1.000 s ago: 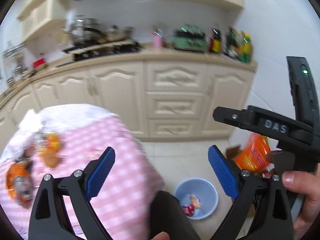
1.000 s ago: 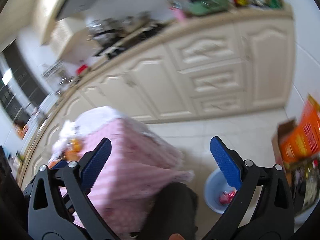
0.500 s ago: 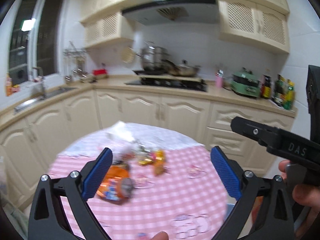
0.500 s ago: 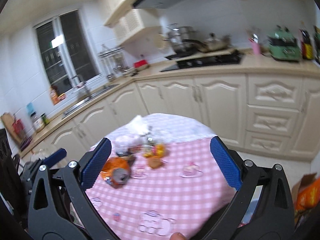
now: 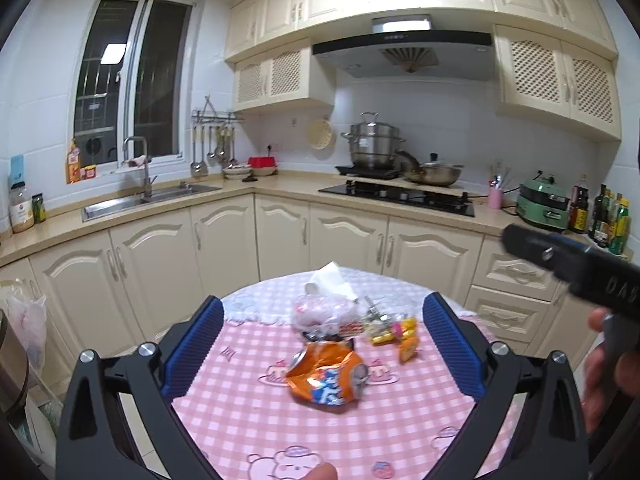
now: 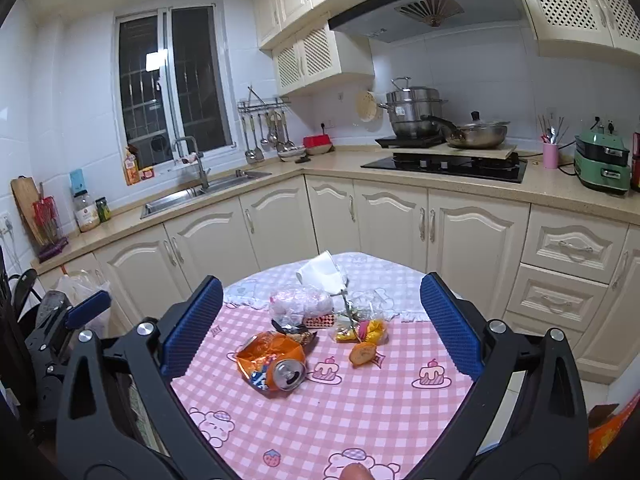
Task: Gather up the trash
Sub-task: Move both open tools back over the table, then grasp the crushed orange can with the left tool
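Observation:
A crushed orange can (image 5: 326,378) lies mid-table on the pink checked tablecloth (image 5: 256,412); it also shows in the right wrist view (image 6: 272,366). Behind it lie a crumpled clear plastic bag (image 5: 322,312), a white paper cup (image 5: 330,280) on its side, yellow candy wrappers (image 5: 394,330) and a small orange scrap (image 6: 362,352). My left gripper (image 5: 322,350) is open and empty, above the table with the can between its blue pads. My right gripper (image 6: 320,330) is open and empty, framing the same trash. The right gripper's body (image 5: 576,266) shows at the right of the left wrist view.
Cream kitchen cabinets (image 6: 400,224) wrap behind the round table. A sink (image 6: 192,196) sits at the left, a hob with pots (image 6: 444,160) at the back. A plastic bag (image 6: 82,284) hangs at the left. An orange pack (image 6: 612,424) lies low right.
Both grippers have swung up and left from the floor and its blue bin to face the table. The trash now sits centred between the open jaws.

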Demonstrator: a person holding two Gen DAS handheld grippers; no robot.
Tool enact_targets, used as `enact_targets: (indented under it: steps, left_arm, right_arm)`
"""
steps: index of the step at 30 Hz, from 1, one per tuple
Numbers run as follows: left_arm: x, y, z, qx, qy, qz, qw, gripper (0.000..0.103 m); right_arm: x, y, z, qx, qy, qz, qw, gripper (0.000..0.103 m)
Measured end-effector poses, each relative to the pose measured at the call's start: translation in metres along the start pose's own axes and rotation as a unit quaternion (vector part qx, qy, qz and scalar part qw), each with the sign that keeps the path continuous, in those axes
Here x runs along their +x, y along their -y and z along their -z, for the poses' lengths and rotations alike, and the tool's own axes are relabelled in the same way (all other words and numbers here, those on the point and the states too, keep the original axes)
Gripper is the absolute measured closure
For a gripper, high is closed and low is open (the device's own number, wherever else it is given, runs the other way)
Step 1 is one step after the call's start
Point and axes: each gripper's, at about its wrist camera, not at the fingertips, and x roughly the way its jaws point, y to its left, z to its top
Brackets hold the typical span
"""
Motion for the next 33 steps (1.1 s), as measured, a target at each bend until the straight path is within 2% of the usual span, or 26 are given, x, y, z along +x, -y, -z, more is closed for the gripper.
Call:
enact_targets:
  steps: [3,7,11,14,19,22,23,24,26,27,30,33]
  left_arm:
    - [0.018,-0.011,0.012,-0.003,-0.024,0.000,0.9997,0.005]
    - [0.054,-0.016,0.041,0.001,-0.073,0.023,0.9971,0.005]
    - [0.105,-0.015,0.072,0.005,-0.136,0.039,0.9900,0.005]
    - [0.138,-0.007,0.088,0.026,-0.171,0.039,0.9841,0.005]
    - [0.164,0.009,0.101,0.054,-0.191,0.047,0.9790,0.005]
    - [0.168,0.016,0.099,0.055,-0.185,0.058,0.9795,0.006]
    - [0.172,0.017,0.098,0.055,-0.190,0.061,0.9784,0.016]
    - [0.178,0.019,0.100,0.057,-0.203,0.066,0.9754,0.039]
    - [0.190,0.022,0.104,0.058,-0.233,0.072,0.9681,0.063]
    - [0.190,0.024,0.103,0.065,-0.229,0.070,0.9686,0.068]
    - [0.188,0.035,0.105,0.089,-0.224,0.085,0.9668,0.069]
    - [0.183,0.033,0.103,0.082,-0.215,0.102,0.9679,0.069]
  right_arm:
    - [0.011,0.008,0.007,0.009,-0.013,0.015,1.000,0.006]
    - [0.037,0.025,0.024,0.024,-0.047,0.039,0.998,0.006]
    - [0.066,0.041,0.045,0.038,-0.086,0.053,0.994,0.006]
    - [0.087,0.050,0.062,0.044,-0.115,0.059,0.991,0.006]
    - [0.114,0.061,0.084,0.056,-0.152,0.062,0.985,0.006]
    - [0.126,0.066,0.090,0.059,-0.166,0.065,0.982,0.006]
    - [0.129,0.066,0.092,0.060,-0.170,0.065,0.982,0.006]
    - [0.134,0.067,0.094,0.059,-0.174,0.065,0.981,0.006]
    - [0.141,0.067,0.097,0.056,-0.183,0.069,0.979,0.006]
    - [0.146,0.067,0.099,0.055,-0.190,0.070,0.978,0.006]
    - [0.164,0.064,0.104,0.049,-0.205,0.069,0.975,0.006]
    - [0.186,0.057,0.106,0.039,-0.223,0.057,0.972,0.006]
